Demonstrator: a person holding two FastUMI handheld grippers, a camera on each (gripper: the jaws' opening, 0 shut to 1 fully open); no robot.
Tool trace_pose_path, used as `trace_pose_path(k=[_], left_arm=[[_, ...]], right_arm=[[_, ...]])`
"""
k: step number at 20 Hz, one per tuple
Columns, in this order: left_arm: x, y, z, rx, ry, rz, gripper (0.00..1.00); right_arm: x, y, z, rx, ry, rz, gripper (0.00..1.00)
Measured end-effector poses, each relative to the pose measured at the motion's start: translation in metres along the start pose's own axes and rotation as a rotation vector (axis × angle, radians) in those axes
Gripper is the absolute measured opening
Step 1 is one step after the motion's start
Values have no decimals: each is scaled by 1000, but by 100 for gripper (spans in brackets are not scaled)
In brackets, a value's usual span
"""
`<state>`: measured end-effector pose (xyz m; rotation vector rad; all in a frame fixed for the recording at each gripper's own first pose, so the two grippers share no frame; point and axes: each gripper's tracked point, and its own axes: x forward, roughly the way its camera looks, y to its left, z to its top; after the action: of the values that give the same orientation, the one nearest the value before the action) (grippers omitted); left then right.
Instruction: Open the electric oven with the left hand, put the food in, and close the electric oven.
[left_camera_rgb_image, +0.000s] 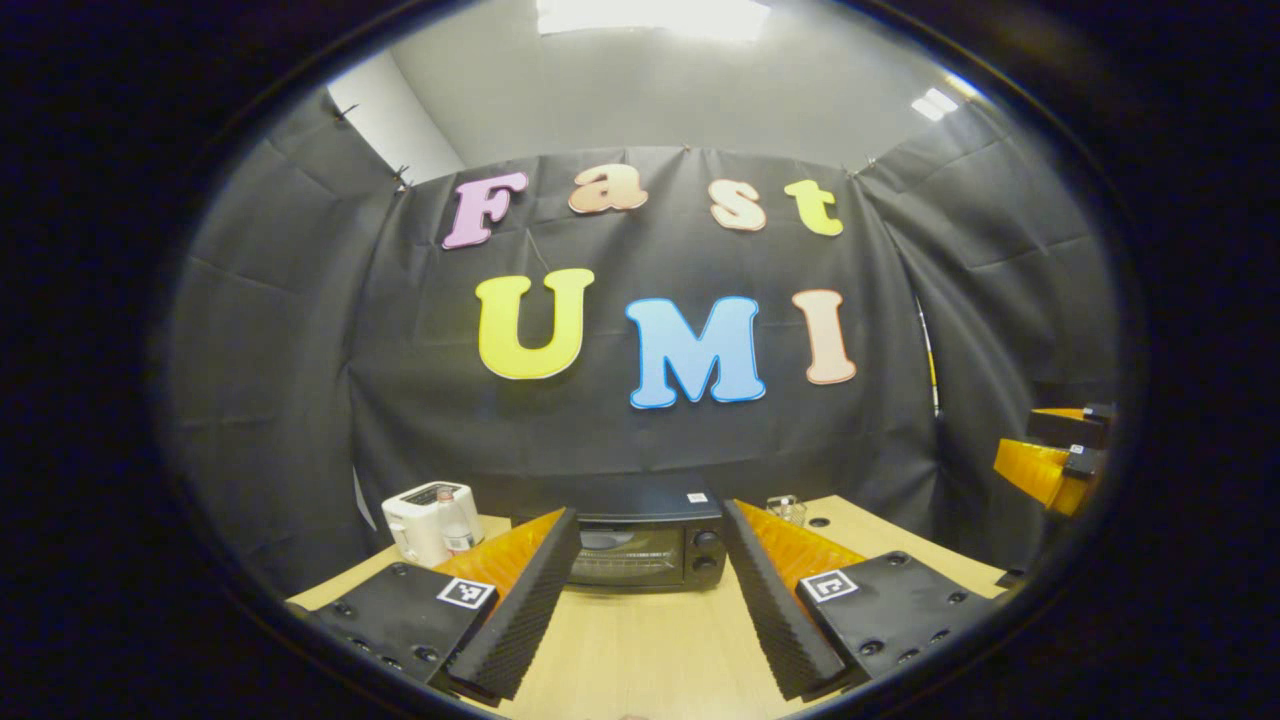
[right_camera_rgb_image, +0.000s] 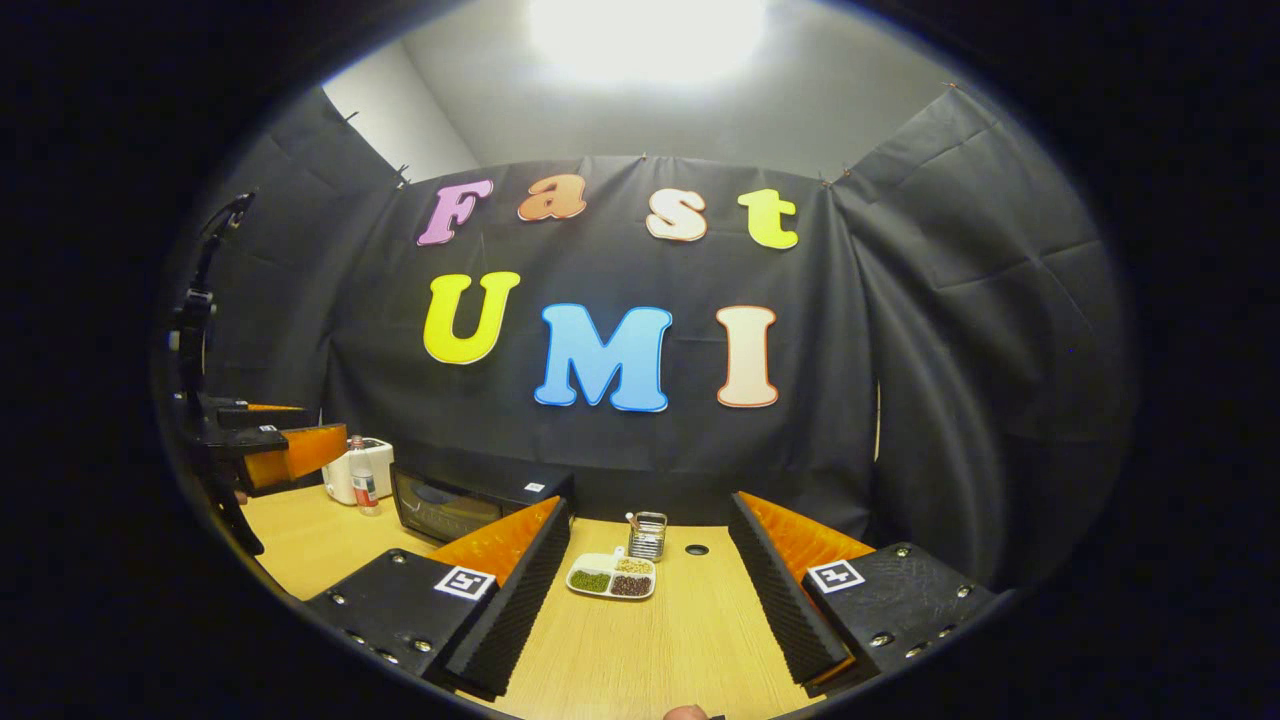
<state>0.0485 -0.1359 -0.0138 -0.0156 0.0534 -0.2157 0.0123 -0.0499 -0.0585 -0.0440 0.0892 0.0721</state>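
Note:
A black electric oven (left_camera_rgb_image: 645, 548) stands at the far side of the wooden table with its glass door closed and two knobs on its right. My left gripper (left_camera_rgb_image: 648, 620) is open in front of it, well short of the door, with nothing between its fingers. In the right gripper view the oven (right_camera_rgb_image: 470, 503) sits at the left, and a white divided plate of food (right_camera_rgb_image: 612, 577) lies on the table ahead. My right gripper (right_camera_rgb_image: 640, 620) is open, above the table and short of the plate. The left gripper (right_camera_rgb_image: 270, 450) shows far left there, and the right gripper (left_camera_rgb_image: 1060, 455) shows at the right edge of the left gripper view.
A white toaster (left_camera_rgb_image: 430, 520) and a small bottle (left_camera_rgb_image: 455, 525) stand left of the oven. A wire mesh holder (right_camera_rgb_image: 648, 535) stands behind the plate, near a round hole (right_camera_rgb_image: 697, 549) in the wooden table (right_camera_rgb_image: 640, 650). A stand with a dark arm (right_camera_rgb_image: 200, 330) rises at the left.

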Motion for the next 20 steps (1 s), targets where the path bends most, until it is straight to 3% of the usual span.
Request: trace_pose_path(k=[5,9,20], left_arm=[[-32,16,15,26,-45,-13,90],[-52,43,20,23,-61,10,100],[-76,96,23,-6,-70,60,100]], right_arm=[[-17,18,11,57,1,-21,98],[-25,37,37,33,-47,-14,98],[-24,78,79,63,-112,5,98]])
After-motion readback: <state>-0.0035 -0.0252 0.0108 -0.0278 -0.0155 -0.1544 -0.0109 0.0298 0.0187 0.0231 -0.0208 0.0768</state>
